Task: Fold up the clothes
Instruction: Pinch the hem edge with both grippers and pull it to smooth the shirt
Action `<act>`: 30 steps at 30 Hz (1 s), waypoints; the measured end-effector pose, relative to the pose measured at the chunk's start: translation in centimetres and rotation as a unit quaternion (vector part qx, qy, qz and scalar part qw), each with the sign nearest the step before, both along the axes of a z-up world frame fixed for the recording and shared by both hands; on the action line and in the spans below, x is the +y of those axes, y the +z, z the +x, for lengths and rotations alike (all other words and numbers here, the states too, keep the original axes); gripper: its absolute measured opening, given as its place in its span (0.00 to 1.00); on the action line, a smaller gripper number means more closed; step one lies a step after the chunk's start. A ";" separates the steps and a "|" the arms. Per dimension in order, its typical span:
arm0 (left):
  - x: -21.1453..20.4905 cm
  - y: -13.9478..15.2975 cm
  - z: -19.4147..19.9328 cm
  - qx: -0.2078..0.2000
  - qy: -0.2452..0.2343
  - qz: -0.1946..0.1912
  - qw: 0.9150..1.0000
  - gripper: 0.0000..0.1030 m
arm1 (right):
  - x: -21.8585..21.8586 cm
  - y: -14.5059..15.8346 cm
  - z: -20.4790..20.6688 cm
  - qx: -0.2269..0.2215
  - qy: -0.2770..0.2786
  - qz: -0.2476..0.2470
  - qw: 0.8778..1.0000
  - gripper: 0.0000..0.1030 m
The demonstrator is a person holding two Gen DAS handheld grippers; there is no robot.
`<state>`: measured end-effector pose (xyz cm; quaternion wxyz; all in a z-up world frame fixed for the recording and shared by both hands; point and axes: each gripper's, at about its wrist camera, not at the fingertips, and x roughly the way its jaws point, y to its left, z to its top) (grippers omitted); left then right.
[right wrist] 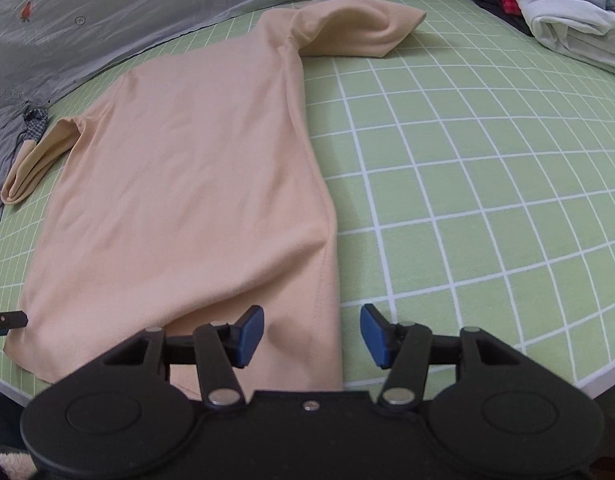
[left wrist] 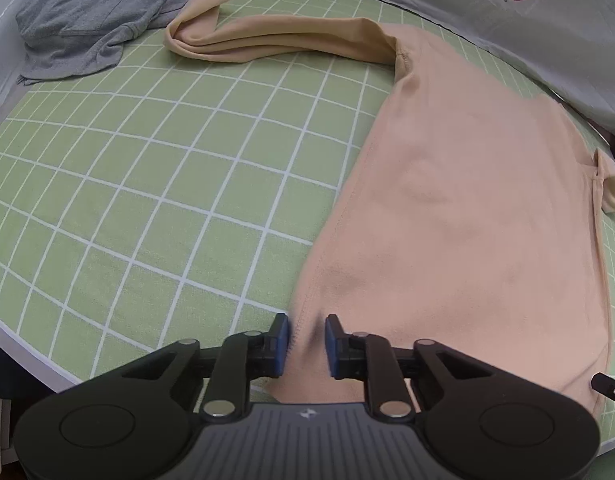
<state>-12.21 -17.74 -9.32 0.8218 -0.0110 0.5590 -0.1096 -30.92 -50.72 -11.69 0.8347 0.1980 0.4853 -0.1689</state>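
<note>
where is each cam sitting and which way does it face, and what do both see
Left wrist: rides the left gripper, looks forward along its jaws over the peach shirt's left hem corner toward the long sleeve and grey garment.
Right wrist: rides the right gripper, jaws apart around the right hem edge, facing the pile of clothes.
Shared: the same shirt and the green grid sheet.

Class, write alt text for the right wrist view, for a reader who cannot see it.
The right gripper is open over the near hem of a peach shirt spread flat on a green checked sheet. One sleeve points right at the far end; piled clothes lie in the far right corner.
</note>
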 end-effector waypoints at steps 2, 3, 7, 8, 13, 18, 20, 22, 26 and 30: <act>0.0 0.0 -0.2 -0.008 0.001 0.001 1.000 0.04 | 0.0 0.0 0.1 -0.003 0.012 -0.004 1.000 0.05; 0.0 0.0 -0.2 -0.011 0.003 0.001 1.000 0.04 | -0.1 0.1 0.0 -0.008 0.015 -0.004 1.000 0.03; 0.4 0.3 -0.7 -0.017 0.017 -0.005 1.000 0.04 | -0.7 3.0 -1.9 -0.072 -0.002 -0.004 0.997 0.02; 0.5 0.3 -0.9 -0.016 0.020 -0.008 1.000 0.04 | -1.1 3.8 -2.4 -0.086 -0.015 -0.003 0.996 0.02; 0.0 0.2 -1.3 -0.014 0.020 -0.008 1.000 0.05 | -2.4 1.9 -2.6 -0.045 -0.038 -0.010 0.998 0.03; -0.7 0.2 -1.5 -0.018 0.012 0.017 1.000 0.09 | -0.2 2.5 -1.5 -0.037 0.018 -0.067 0.997 0.35; -0.9 0.4 -1.5 -0.015 0.013 0.022 1.000 0.10 | 0.3 2.8 -1.4 -0.046 0.030 -0.069 0.996 0.35; -0.8 0.7 -1.7 -0.017 0.017 0.026 0.999 0.18 | 0.6 3.0 -1.5 -0.048 0.039 -0.072 0.996 0.35; -1.0 1.9 -2.7 -0.042 0.024 0.042 0.998 0.45 | 1.0 2.9 -1.9 -0.049 0.063 -0.062 0.995 0.35; -1.3 2.2 -3.8 -0.048 0.033 0.051 0.997 0.50 | 1.7 2.0 -2.4 -0.044 0.099 -0.044 0.993 0.35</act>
